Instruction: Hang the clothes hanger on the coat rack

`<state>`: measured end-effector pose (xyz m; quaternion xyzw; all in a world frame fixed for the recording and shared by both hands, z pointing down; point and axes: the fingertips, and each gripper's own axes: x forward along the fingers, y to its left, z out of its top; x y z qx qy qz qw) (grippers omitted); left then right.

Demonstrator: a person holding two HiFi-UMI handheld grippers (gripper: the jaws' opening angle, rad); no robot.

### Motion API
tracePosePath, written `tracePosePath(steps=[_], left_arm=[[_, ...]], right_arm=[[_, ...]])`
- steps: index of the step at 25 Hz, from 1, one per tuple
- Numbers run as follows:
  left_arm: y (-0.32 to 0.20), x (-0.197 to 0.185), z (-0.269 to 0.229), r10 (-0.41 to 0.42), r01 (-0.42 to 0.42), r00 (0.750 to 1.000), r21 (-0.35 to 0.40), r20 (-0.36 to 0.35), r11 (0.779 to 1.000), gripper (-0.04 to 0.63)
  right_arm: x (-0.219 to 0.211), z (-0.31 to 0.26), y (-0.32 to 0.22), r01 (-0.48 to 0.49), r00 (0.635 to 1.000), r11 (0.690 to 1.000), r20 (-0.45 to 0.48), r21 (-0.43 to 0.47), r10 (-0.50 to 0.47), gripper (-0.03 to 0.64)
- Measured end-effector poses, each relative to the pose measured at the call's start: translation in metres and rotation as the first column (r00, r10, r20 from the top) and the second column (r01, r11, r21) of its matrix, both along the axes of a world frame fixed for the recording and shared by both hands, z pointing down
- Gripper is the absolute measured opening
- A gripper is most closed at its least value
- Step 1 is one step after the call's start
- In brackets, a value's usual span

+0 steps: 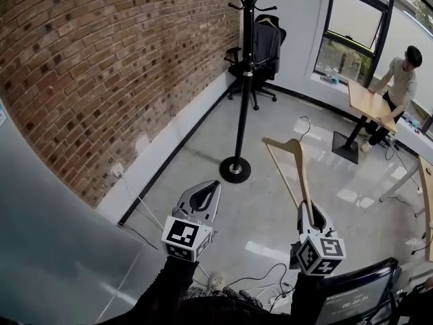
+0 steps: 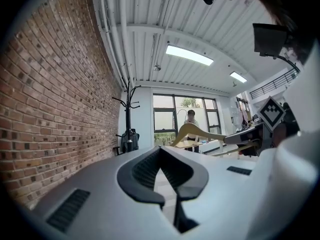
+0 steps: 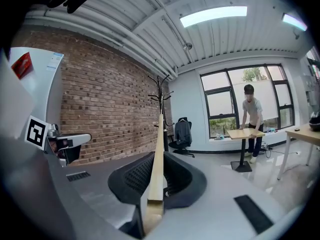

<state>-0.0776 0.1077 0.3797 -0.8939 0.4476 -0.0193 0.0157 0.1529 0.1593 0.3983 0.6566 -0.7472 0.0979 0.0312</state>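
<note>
Pointing up-frame, the right hand-held gripper (image 1: 312,212) was clamped on the clothes hanger (image 1: 300,171); the left hand-held gripper (image 1: 214,185) was pressed together, empty.

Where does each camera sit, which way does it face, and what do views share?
Head view: on the person's head, looking down at the floor; shows sleeves, left gripper, and right gripper holding the hanger.
Left gripper view: on the left gripper, along its shut, empty jaws toward the windows.
Right gripper view: on the right gripper, along the clamped hanger toward the coat rack.
All three show coat rack and hanger.
</note>
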Motion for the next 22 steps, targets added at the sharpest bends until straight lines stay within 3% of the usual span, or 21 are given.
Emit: tracePosePath(steps=[9, 22], left_arm=[[-0.063, -0.014, 0.002, 0.005, -0.005, 1.000, 0.005, -0.016, 1.000, 0.006], [-0.127, -0.014, 0.012, -0.022, 0.022, 1.000, -0.014, -0.017, 1.000, 0.006]], right_arm=[[-0.003, 0.002, -0.059, -0.036, 0.999, 0.999, -0.001, 0.003, 0.036, 0.058], [-0.003, 0.009, -0.132, -0.004, 1.000, 1.000, -0.008, -0.016, 0.004, 0.058]])
